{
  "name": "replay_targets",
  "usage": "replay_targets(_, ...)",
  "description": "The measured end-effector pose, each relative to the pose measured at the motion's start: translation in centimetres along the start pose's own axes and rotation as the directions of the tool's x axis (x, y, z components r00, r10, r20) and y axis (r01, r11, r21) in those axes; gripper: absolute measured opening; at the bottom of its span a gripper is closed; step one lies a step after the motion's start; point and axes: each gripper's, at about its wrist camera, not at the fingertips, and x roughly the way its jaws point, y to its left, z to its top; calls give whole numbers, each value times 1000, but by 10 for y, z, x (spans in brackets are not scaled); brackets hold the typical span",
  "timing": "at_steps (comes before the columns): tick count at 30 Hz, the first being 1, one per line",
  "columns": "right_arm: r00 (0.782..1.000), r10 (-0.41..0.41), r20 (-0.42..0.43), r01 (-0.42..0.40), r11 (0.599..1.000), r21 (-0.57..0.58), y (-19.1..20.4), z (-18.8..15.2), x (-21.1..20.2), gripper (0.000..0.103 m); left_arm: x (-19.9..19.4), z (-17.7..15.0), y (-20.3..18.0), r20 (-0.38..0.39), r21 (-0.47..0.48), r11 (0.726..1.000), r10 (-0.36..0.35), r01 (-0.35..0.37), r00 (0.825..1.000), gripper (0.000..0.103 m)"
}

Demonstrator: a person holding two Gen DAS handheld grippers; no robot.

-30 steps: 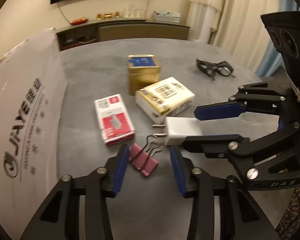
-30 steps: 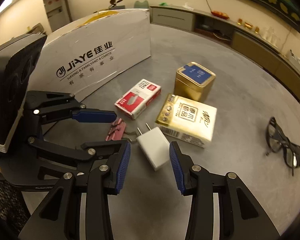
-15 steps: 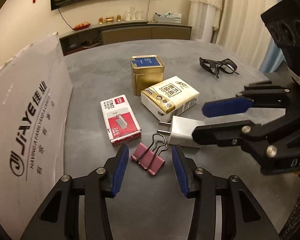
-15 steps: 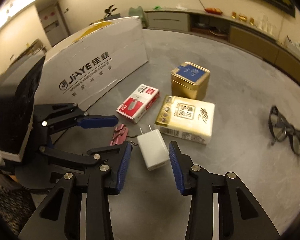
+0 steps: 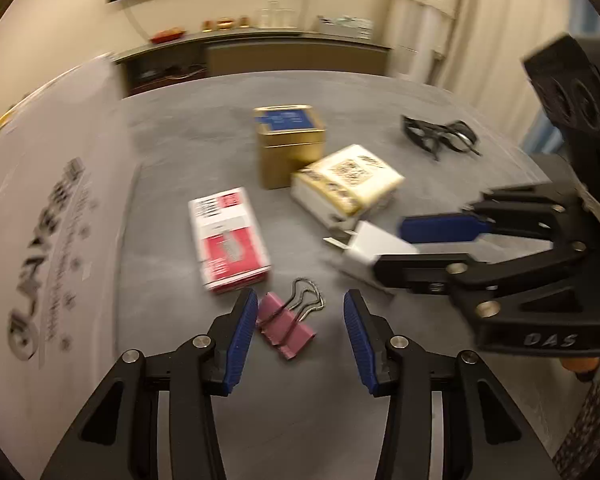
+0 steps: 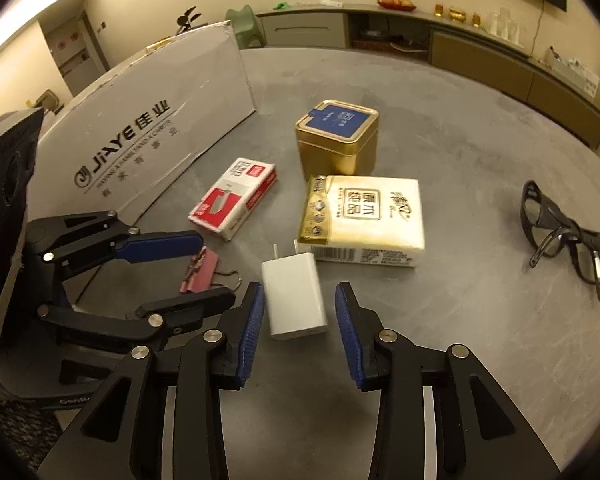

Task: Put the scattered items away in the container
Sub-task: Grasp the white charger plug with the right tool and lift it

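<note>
Surface: grey table [image 6: 480, 128], carrying all loose items.
Container: white cardboard box [image 6: 148, 120] printed JIAYE, standing along the table's left side; its interior is not visible.
Left gripper [image 5: 300, 328]: jaws wide, holding nothing; the pink binder clip [image 5: 286, 330] lies on the table between its blue pads [image 5: 242, 332], close to the left one; contact cannot be judged.
Right gripper [image 6: 298, 320]: jaws wide, holding nothing; the white charger plug [image 6: 294, 294] sits between its fingers, prongs pointing away toward the tissue pack [image 6: 364, 216]. In the blurred left wrist view the plug looks tilted; whether it is lifted cannot be told.
Staple box [image 6: 234, 198]: red and white, flat on the table, between the cardboard box and the tissue pack.
Gold tin [image 6: 338, 136]: upright, blue label on the lid, just behind the tissue pack.
Glasses [image 6: 564, 236]: black, well apart toward the table's right edge.
Image quality: left wrist view motion-blurred.
</note>
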Motion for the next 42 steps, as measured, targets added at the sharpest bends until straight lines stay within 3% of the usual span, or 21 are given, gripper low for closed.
replay_targets(4, 999, 18, -39, -15, 997, 79, -12, 0, 3, 38, 0, 3, 3, -23, -50, 999, 16, -17, 1000, 42)
replay_targets(9, 999, -7, -47, 11, 996, 87, -17, -4, -5, 37, -8, -6, 2, -36, -93, 996, 4, -7, 999, 41)
replay_targets(12, 999, -16, -41, 19, 997, 81, -16, -6, -6, 37, -4, -6, 6, -32, -108, 993, 39, -43, 999, 42)
replay_targets(17, 998, -26, -50, 30, 997, 77, -14, -7, -1, 37, 4, 1, 21, -44, -264, 961, 67, -76, 997, 42)
replay_targets(19, 999, -22, -48, 26, 997, 79, -14, -7, -2, 37, 4, 3, 16, -39, -233, 970, 57, -65, 998, 43)
replay_targets(22, 999, -27, -27, 29, 997, 77, -15, -8, -6, 38, 4, 3, 2, -23, -100, 994, 50, -52, 998, 48)
replay_targets(25, 1000, -25, -5, 25, 997, 78, -16, -8, -6, 41, 6, 4, -3, -10, -34, 998, 46, -47, 999, 48)
replay_targets(28, 1000, -5, 5, 5, 996, 85, -17, -8, -3, 41, 8, 6, -3, -20, -29, 999, 15, -16, 1000, 48)
replay_targets(32, 1000, 12, -18, -10, 995, 99, -19, -6, 4, 41, 4, 4, -7, -15, -17, 1000, 1, -1, 1000, 40)
replay_targets(36, 1000, 14, -2, -13, 996, 87, -15, -4, 2, 41, 3, 4, -8, 6, 2, 1000, 18, -18, 1000, 41)
replay_targets(40, 1000, -11, 4, 11, 997, 76, -15, -4, 8, 42, 16, 4, -7, -23, 3, 1000, 25, -25, 999, 48)
replay_targets(42, 1000, -13, 5, 12, 997, 81, -17, -3, 9, 36, 17, 4, -11, -25, 33, 999, 39, -38, 999, 46)
